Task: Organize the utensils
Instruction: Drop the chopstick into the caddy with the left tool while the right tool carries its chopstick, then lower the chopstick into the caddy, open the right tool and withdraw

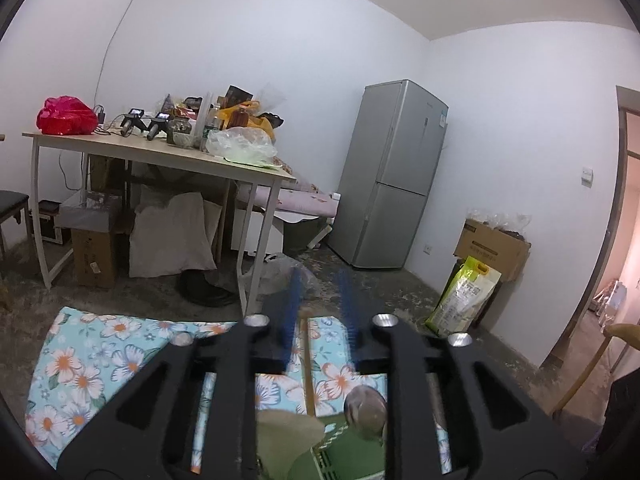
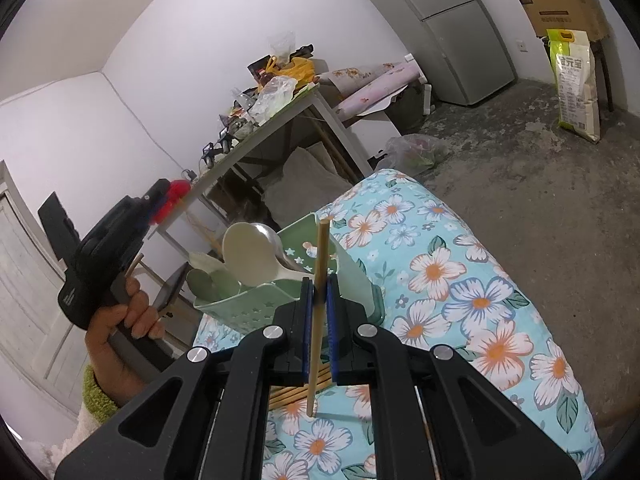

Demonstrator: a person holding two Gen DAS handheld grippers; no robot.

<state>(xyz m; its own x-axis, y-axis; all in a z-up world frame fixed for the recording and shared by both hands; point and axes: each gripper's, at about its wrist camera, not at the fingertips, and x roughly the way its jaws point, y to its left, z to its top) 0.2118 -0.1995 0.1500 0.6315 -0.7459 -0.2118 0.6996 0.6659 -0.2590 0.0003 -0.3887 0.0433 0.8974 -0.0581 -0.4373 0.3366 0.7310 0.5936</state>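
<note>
the low surface covered in a pale blue cloth printed with white and orange flowers (image 2: 472,280) carries everything that matters here. on it stands the mint-green plastic utensil caddy with star cut-outs (image 2: 244,300), already loaded with a cream plastic rice paddle (image 2: 250,254) and a steel ladle (image 2: 268,234) whose bowls stick up out of it. just below the caddy in the right wrist view lies a loose bundle of pale wooden chopsticks (image 2: 288,394) flat on the cloth.

the right gripper (image 2: 319,332) is clamped on one single pale wooden chopstick (image 2: 320,300), which stands nearly upright between the blue pads, long axis vertical, lower tip near the cloth and upper end level with the caddy's rim. the caddy sits just beyond and slightly left of that stick, so a short lift and forward carry looks like what is called for.

the left gripper (image 1: 320,320), held off to the left and raised, has its blue fingers (image 1: 290,308) parted with nothing between them, and it is farther from the chopstick bundle than the right.
</note>
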